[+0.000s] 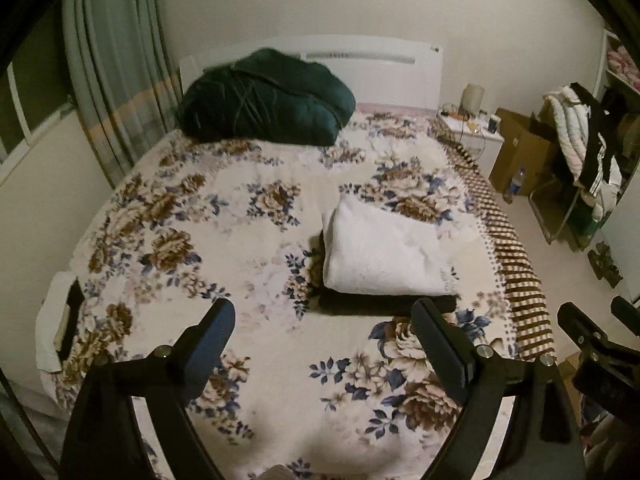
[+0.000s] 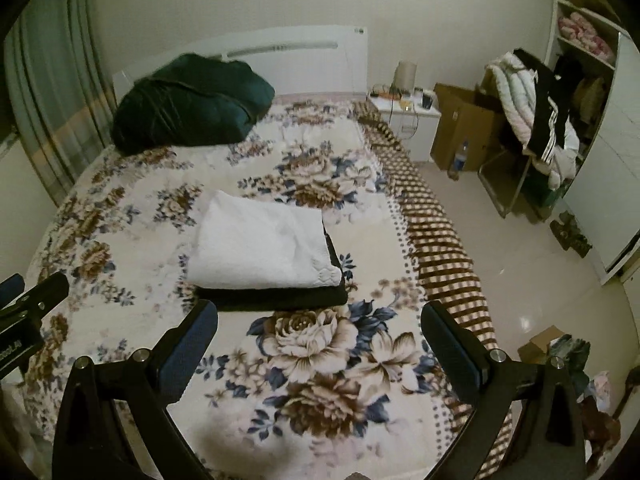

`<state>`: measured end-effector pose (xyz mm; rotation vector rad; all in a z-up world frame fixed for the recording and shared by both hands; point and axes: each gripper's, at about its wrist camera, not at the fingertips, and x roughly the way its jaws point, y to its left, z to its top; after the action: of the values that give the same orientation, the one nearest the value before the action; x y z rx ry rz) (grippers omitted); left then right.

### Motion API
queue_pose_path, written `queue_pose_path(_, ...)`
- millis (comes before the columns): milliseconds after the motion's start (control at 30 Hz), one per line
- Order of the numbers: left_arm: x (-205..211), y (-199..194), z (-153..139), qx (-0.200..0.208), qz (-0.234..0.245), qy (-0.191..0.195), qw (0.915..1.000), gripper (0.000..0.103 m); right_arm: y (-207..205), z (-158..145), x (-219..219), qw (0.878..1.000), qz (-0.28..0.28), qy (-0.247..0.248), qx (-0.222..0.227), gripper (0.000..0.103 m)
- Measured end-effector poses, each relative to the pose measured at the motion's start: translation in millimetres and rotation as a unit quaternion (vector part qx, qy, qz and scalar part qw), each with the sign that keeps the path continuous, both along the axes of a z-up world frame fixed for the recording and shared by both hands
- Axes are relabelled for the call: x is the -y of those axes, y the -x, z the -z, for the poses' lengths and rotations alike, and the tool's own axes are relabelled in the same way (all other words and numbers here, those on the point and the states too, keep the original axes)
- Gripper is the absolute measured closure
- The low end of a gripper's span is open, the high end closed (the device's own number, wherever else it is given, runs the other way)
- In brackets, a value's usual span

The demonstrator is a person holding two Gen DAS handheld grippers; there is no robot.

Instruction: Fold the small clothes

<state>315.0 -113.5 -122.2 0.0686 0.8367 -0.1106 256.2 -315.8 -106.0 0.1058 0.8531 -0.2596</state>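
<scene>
A folded white garment (image 1: 382, 248) lies on top of a folded black garment (image 1: 384, 305) on the floral bedspread (image 1: 224, 240). The same stack shows in the right wrist view, white (image 2: 260, 242) over black (image 2: 276, 299). My left gripper (image 1: 322, 316) is open and empty, held above the bed just in front of the stack. My right gripper (image 2: 320, 318) is open and empty, also just in front of the stack. Each gripper's tip appears at the edge of the other's view.
A dark green bundle (image 1: 264, 98) lies at the white headboard (image 1: 384, 64). A phone on a white cloth (image 1: 66, 320) lies at the bed's left edge. A nightstand (image 2: 404, 114), cardboard boxes (image 2: 464, 128), a clothes-draped rack (image 2: 532, 120) and shelves stand right of the bed.
</scene>
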Motion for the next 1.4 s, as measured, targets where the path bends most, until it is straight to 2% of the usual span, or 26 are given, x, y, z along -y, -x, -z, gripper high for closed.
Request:
queue_pose_path(367, -20, 89, -74, 0.042, 0.031, 0.018, 0.9985, 0.013, 139, -131, -49, 0.997, 0.008, 0.023, 0.066, 0.000)
queue_pose_path(567, -29, 124, -99, 0.060, 0.040, 0.017, 0.9973, 0.013, 200, -179, -64, 0.996, 0.021, 0.027, 0.088, 0.000)
queue_pose_path(733, -33, 142, -111, 0.062, 0.025, 0.023, 0.9975, 0.013, 225, -209, -62, 0.994, 0.013, 0.026, 0.101, 0.000)
queue_pose_path(800, -32, 148, -114, 0.066, 0.020, 0.026, 0.9973, 0.012, 230, -216, -59, 0.994, 0.007, 0.028, 0.107, 0.000)
queue_pose_path(900, -30, 149, -115, 0.065, 0.012, 0.028, 0.9974, 0.001, 232, -223, -52, 0.993, -0.002, 0.027, 0.110, 0.000)
queue_pose_path(1133, -22, 152, -113, 0.068, 0.003, 0.021, 0.9974, 0.001, 231, -230, -42, 0.993, -0.014, 0.032, 0.111, 0.000)
queue_pose_path(1400, -12, 157, -116, 0.079, -0.001, 0.008, 0.9969, 0.001, 219, -215, -31, 0.994, -0.023, 0.022, 0.105, 0.000)
